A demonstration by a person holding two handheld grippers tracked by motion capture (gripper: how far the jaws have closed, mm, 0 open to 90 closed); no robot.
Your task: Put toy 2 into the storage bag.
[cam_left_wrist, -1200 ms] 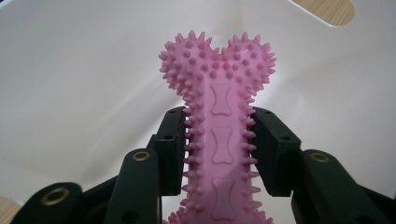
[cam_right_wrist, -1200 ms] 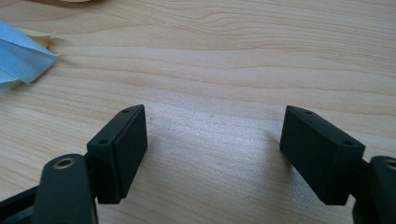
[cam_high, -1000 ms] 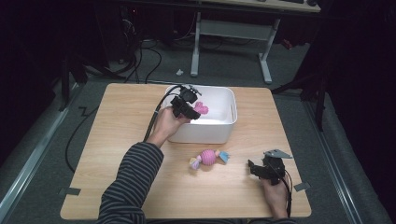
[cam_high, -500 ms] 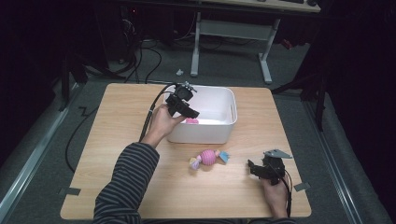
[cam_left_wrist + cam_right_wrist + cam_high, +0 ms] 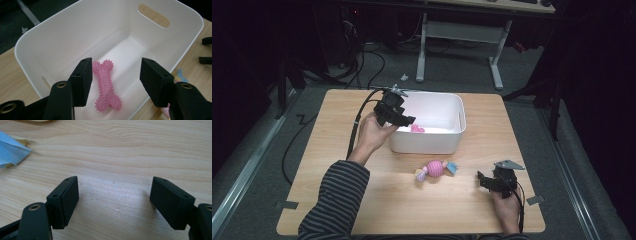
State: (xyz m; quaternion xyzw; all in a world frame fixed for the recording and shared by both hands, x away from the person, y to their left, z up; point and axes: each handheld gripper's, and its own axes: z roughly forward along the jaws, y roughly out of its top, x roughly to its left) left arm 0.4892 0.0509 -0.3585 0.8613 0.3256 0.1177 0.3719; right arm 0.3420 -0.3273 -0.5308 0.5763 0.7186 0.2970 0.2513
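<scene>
A pink spiky bone toy (image 5: 106,85) lies flat on the floor of the white bin (image 5: 75,32). My left gripper (image 5: 116,66) hovers above it, open with nothing pressed between the pads; its jaws have just been opening and then closing a little. In the high view the left gripper (image 5: 408,120) sits over the left rim of the bin (image 5: 427,142), and the bone (image 5: 417,129) shows inside. A pink candy-shaped toy (image 5: 435,169) with blue and yellow ends lies on the table in front of the bin. My right gripper (image 5: 483,180) rests open to its right, empty (image 5: 115,195).
The wooden table (image 5: 337,190) has bare room on the left and along the front. A blue end of the candy toy (image 5: 11,151) shows at the left of the right gripper view. Dark floor, cables and a desk frame (image 5: 497,65) lie beyond the table.
The left gripper was shut on the pink bone over the bin; it has opened, the bone now lies in the bin, and the hand has drawn back left and up. The right gripper stayed put.
</scene>
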